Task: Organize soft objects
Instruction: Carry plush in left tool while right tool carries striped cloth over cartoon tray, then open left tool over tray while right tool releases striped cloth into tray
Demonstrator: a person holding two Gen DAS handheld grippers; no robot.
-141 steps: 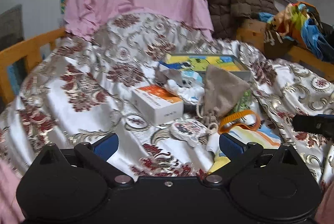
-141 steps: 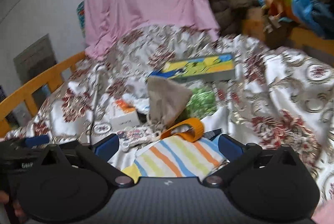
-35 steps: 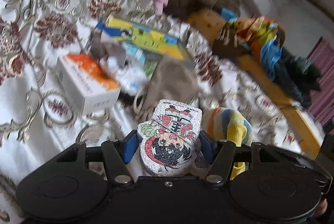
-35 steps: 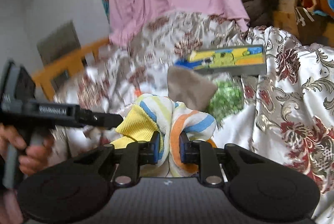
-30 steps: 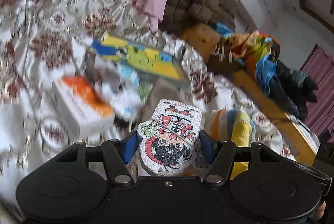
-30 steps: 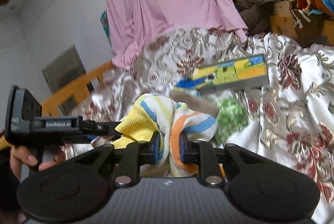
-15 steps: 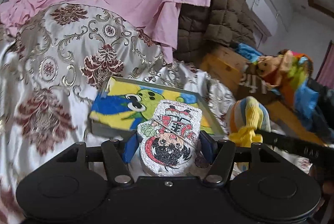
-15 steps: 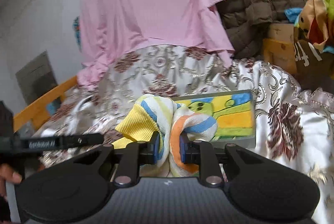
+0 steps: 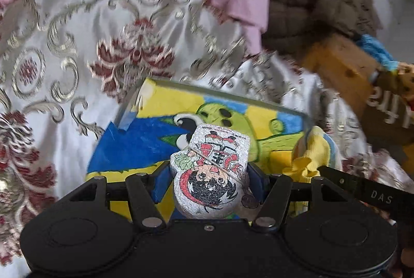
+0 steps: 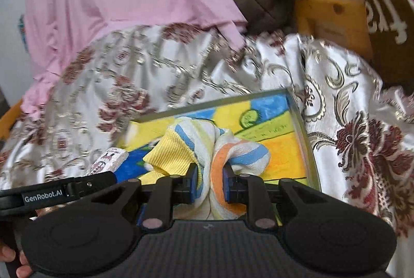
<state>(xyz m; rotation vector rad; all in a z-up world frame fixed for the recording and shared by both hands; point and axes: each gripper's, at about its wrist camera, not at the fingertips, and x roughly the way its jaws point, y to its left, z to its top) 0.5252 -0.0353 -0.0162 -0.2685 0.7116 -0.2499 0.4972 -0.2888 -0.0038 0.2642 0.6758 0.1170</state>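
Soft toy (image 9: 211, 174) and striped cloth (image 10: 207, 146), clenched in the left gripper (image 9: 211, 182) and right gripper (image 10: 210, 183), are held at frame centre above the tray (image 10: 301, 127), not yet released.

**Two soft things held over the painted tray**

A flat white cushion printed with a red-and-black cartoon figure (image 9: 211, 172) sits squeezed between the left fingers (image 9: 162, 184), picture upside down. A bunched towel striped yellow, blue and orange (image 10: 207, 146) bulges up, pinched between the right fingers (image 10: 192, 181).
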